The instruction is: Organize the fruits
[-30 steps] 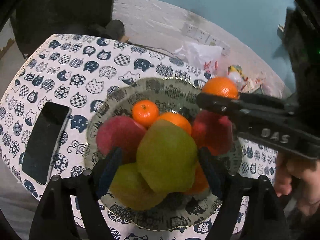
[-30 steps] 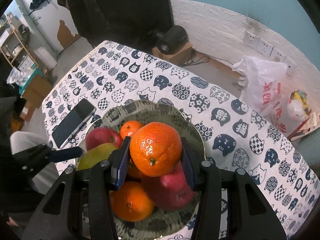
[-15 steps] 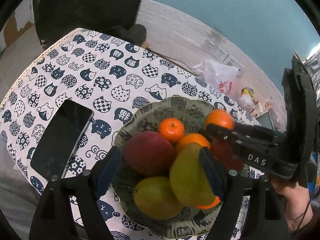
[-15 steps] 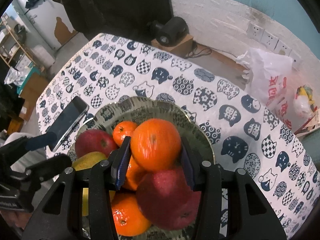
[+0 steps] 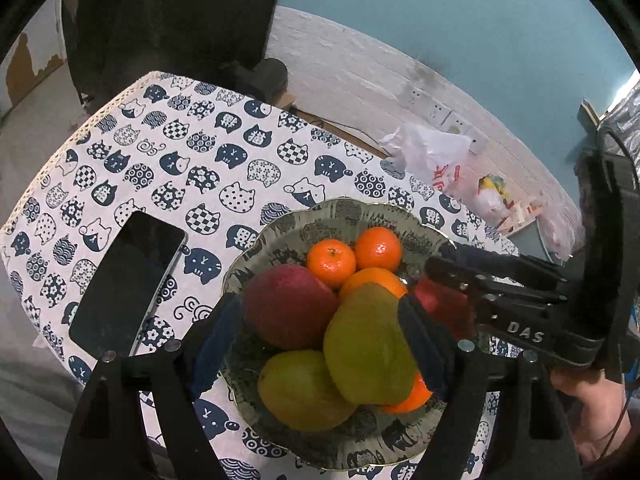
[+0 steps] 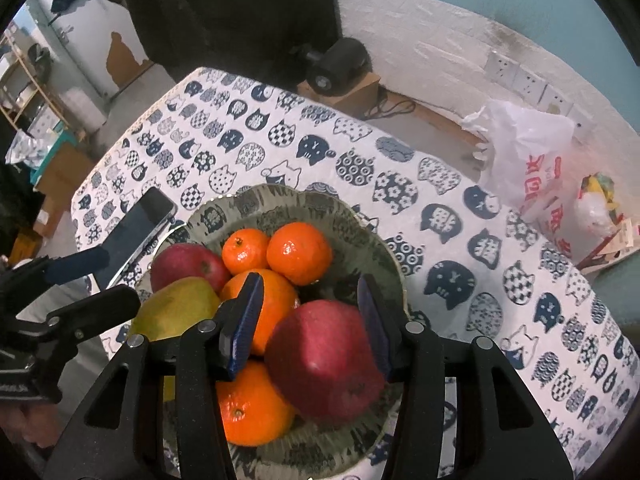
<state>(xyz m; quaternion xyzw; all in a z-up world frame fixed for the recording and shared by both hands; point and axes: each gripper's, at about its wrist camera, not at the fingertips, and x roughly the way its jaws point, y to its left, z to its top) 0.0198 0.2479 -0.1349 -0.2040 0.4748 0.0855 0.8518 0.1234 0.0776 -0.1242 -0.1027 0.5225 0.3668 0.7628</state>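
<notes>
A grey-green patterned bowl (image 5: 320,208) (image 6: 280,192) holds the fruit. In it lie two red apples (image 5: 288,304) (image 6: 324,360), two green pears (image 5: 368,344) (image 5: 304,388) and several oranges. One orange (image 6: 298,252) (image 5: 378,249) rests at the back beside a small mandarin (image 6: 244,250) (image 5: 331,263). My right gripper (image 6: 308,320) (image 5: 436,266) hovers over the nearer apple. Its jaws are opening and the pads touch nothing. My left gripper (image 5: 318,342) (image 6: 92,280) stands open above an apple and a pear, holding nothing.
A black phone (image 5: 124,284) (image 6: 136,228) lies on the cat-print tablecloth (image 5: 224,168) left of the bowl. Beyond the table's far edge are a white plastic bag (image 5: 432,156) (image 6: 528,160) and a black device on a box (image 6: 340,60). A person's hand (image 5: 588,396) holds the right gripper.
The right gripper has let go of the orange, which now lies at the back of the bowl. The left gripper has pulled back from the green pear that sat between its fingers.
</notes>
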